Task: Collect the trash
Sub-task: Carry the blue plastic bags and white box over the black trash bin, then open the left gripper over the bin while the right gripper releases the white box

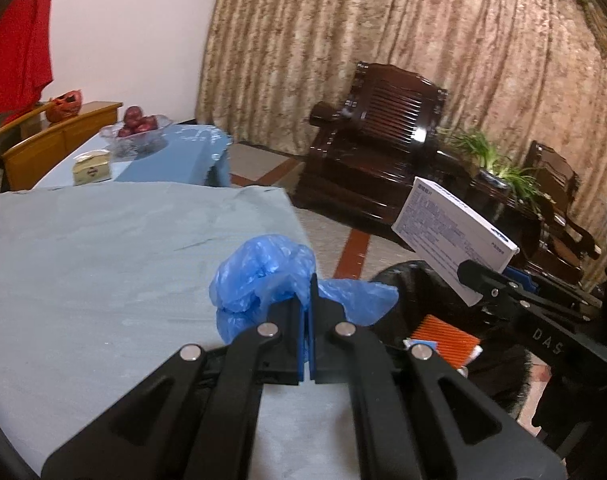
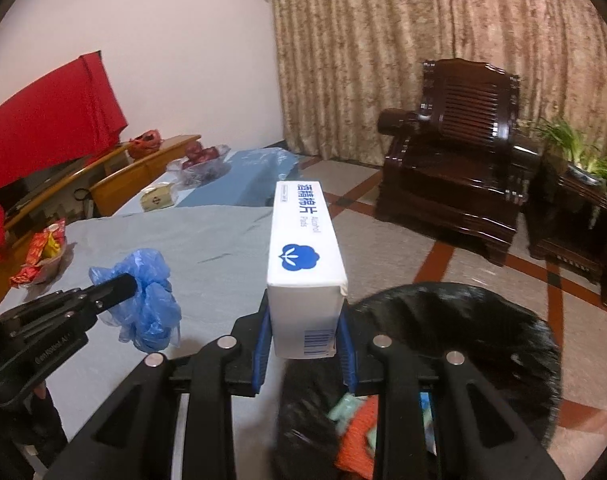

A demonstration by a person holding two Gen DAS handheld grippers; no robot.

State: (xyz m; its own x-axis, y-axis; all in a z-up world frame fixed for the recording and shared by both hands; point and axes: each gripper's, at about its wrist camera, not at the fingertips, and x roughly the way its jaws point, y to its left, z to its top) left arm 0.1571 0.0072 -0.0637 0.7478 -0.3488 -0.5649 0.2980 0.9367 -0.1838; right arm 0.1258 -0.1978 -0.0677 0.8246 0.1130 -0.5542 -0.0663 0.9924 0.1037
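Observation:
My left gripper (image 1: 308, 300) is shut on a crumpled blue plastic bag (image 1: 259, 272), held above the right edge of the table. In the right wrist view the same blue plastic bag (image 2: 151, 300) hangs from the left gripper (image 2: 125, 283) at the left. My right gripper (image 2: 305, 336) is shut on a white alcohol-pad box (image 2: 305, 264) with a blue logo, held upright near the table's edge. The left wrist view shows that box (image 1: 451, 228) tilted in the right gripper (image 1: 473, 276). A black trash bag (image 2: 463, 320) stands open below, with orange and pale scraps (image 2: 355, 428) inside.
A grey-blue cloth covers the table (image 1: 103, 260). Further back are a tissue box (image 1: 92, 168) and a glass bowl of red fruit (image 1: 137, 126). A dish of red snack wrappers (image 2: 43, 256) sits at the table's left. A dark wooden armchair (image 2: 455, 152) and a potted plant (image 2: 583, 160) stand beyond.

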